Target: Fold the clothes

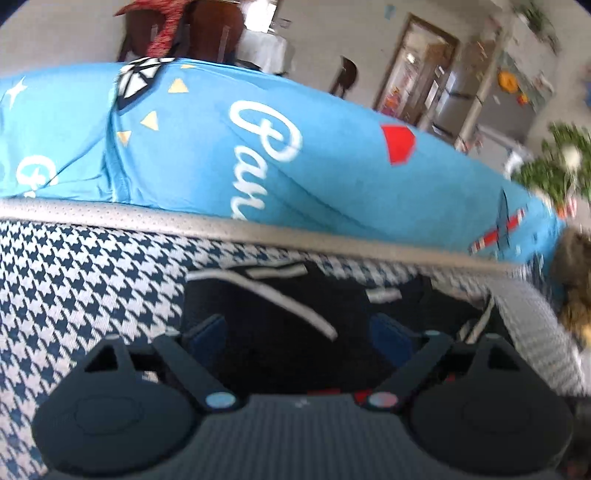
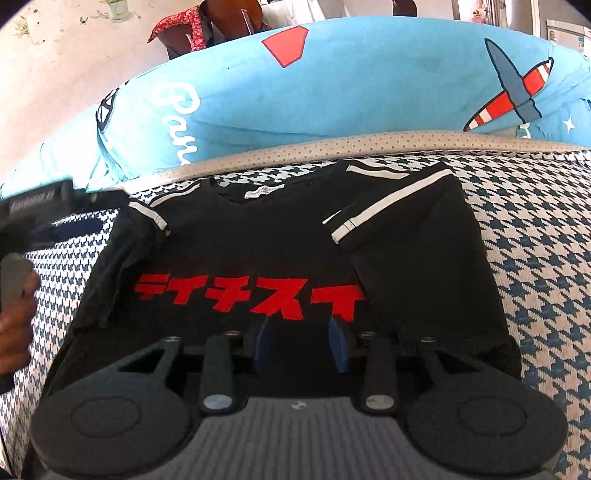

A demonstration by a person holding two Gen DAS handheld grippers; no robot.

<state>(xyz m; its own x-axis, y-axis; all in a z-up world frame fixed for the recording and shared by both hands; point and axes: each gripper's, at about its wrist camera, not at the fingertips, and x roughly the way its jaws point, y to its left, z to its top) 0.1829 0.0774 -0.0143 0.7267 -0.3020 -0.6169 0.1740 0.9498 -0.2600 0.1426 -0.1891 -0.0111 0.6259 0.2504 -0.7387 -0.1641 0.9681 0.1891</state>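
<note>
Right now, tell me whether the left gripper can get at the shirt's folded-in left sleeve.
Probably yes: the left gripper hovers open just over the black shirt, and nothing covers that sleeve.

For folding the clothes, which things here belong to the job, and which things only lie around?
Belong to the job:
- black T-shirt with red characters, both sleeves folded inward
- left gripper, jaws wide apart over the shirt
- right gripper, jaws apart, low over the hem

Only lying around:
- houndstooth cushion
- blue printed bedding
- wooden chair
- green plant
</note>
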